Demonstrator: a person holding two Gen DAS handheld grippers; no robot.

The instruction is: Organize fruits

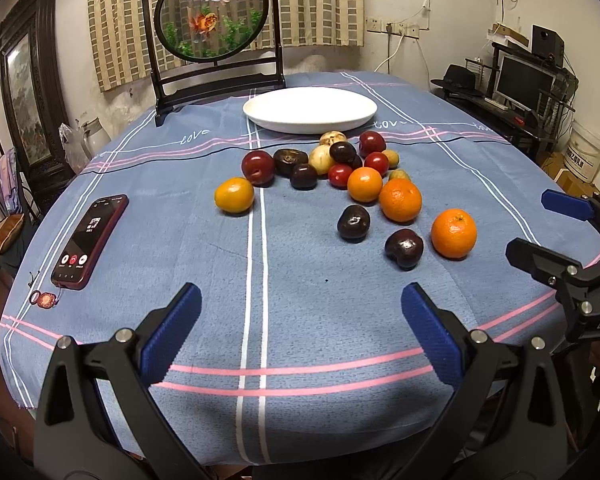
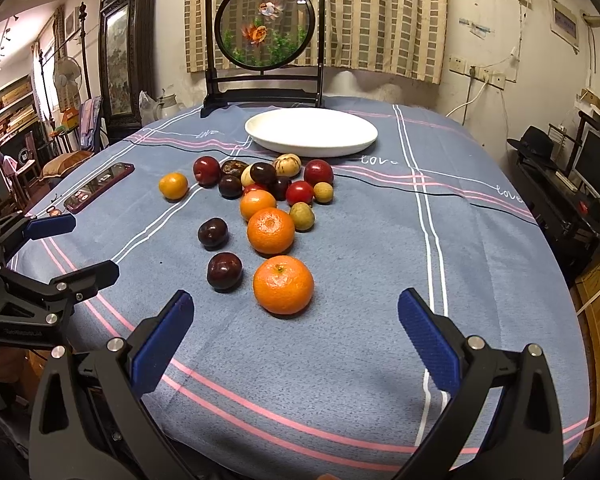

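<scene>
Both jaws wide open, empty. Right gripper (image 2: 292,324) should straddle the nearest orange (image 2: 283,285) at centre frame, then carry it to the plate (image 2: 311,133).

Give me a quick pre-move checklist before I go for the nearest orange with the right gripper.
1. Right gripper open and holding nothing: ok.
2. Left gripper open and holding nothing: ok.
3. Nearest orange lies in line between the right gripper's fingers, just ahead of them: ok.
4. Room around that orange: a dark plum sits close on its left, apart from it; the right side is free: ok, with care.
5. White plate holds no fruit and has room: ok.
6. Phone lies off to the left, away from the fruit: ok.
</scene>
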